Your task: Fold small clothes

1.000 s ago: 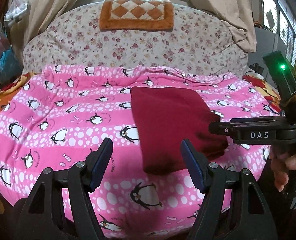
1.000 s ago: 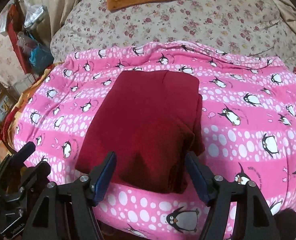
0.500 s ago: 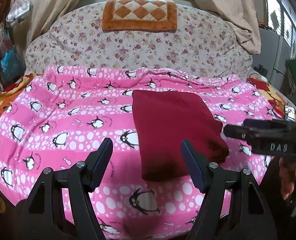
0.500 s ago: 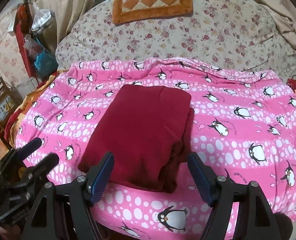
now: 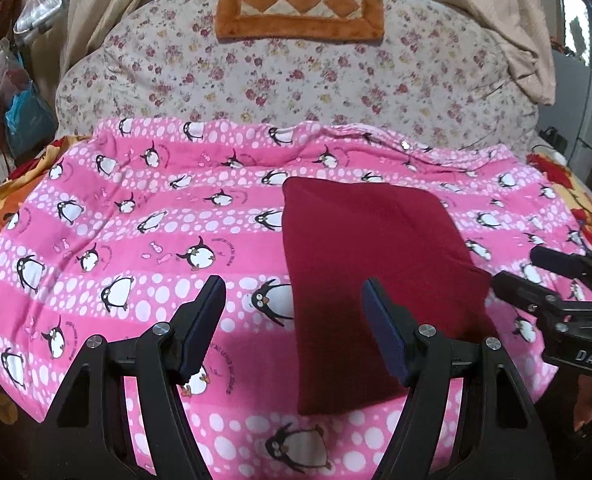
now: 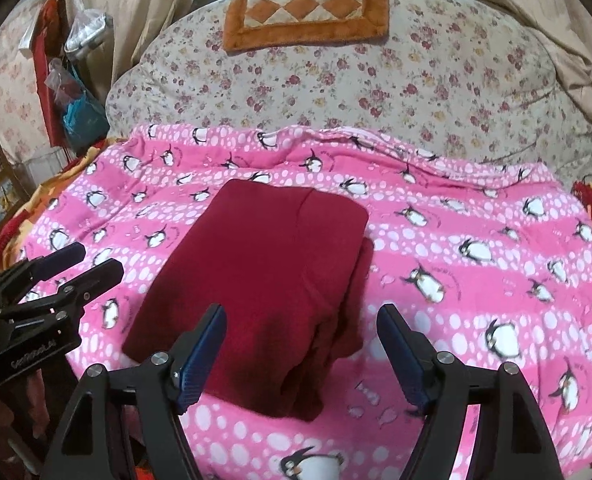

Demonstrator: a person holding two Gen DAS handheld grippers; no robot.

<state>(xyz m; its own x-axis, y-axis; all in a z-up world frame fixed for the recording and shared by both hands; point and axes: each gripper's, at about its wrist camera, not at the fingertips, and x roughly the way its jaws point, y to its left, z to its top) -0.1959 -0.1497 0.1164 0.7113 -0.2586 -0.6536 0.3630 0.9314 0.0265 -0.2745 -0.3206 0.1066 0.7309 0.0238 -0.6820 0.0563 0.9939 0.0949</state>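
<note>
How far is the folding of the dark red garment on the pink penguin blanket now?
Done: the dark red garment lies folded into a compact rectangle on the pink penguin blanket. In hand: nothing; the left gripper and right gripper are both open and empty, above the near edge. Left: perhaps tidying the layer that sticks out on its right side; no other clothes are visible.

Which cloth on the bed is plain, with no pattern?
The folded dark red garment; the pink penguin blanket, floral cover and checked orange mat are patterned.
</note>
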